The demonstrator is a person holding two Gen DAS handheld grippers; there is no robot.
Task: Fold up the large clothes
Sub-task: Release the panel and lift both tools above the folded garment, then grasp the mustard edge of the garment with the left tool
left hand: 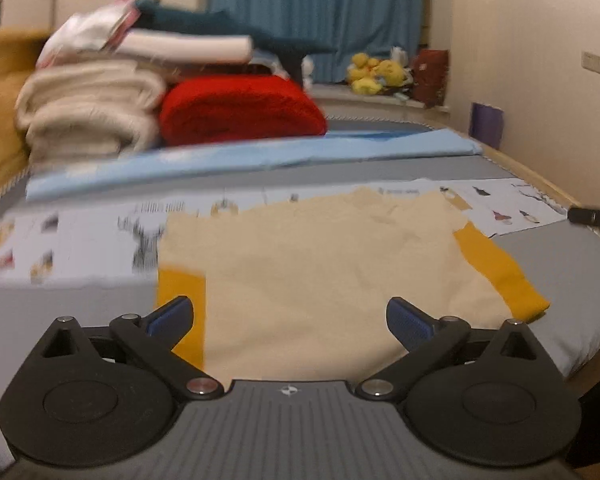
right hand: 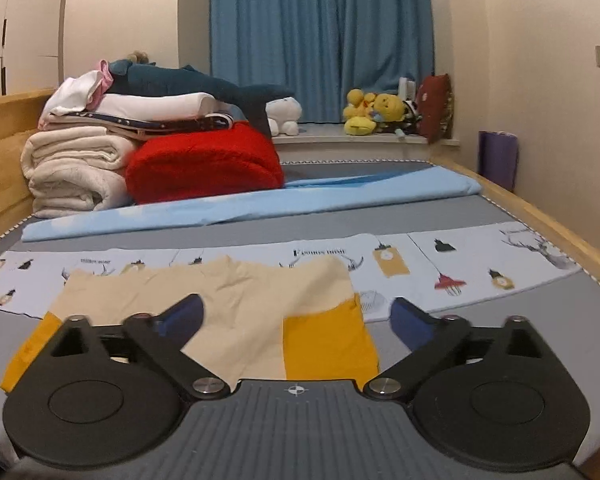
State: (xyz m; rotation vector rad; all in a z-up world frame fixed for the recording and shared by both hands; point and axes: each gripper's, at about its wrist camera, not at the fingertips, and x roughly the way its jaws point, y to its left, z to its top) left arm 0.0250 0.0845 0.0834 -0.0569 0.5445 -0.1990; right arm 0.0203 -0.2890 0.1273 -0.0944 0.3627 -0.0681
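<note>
A: One garment (right hand: 236, 320) is lying flat on the bed (right hand: 500, 320), a cream cloth with two mustard-yellow sleeve bands, one at each near corner. It is looking soft and matte, slightly creased at the far edge.

B: Its far part is resting on a white printed sheet (right hand: 460, 264) dotted with small lamp and deer drawings; the near part is sitting on the smooth grey mattress surface.

A: Two grippers are showing. The left gripper (left hand: 290, 316) is hovering over the garment's near edge, its blue ribbed pads (left hand: 406, 322) spread wide with nothing between them.

B: The right gripper (right hand: 296, 316) is likewise gaping wide and holding nothing, above the right-hand yellow band.

A: Far left, two rolled bundles are sitting side by side: a fluffy cream blanket (right hand: 76, 172) and a plush red blanket (right hand: 204, 168), touching.

B: A long pale blue sheet (right hand: 260, 202) is stretching across just near them. One blue pleated curtain (right hand: 320, 40) is hanging at the far wall, with yellow plush toys (right hand: 370, 114) on the sill.
</note>
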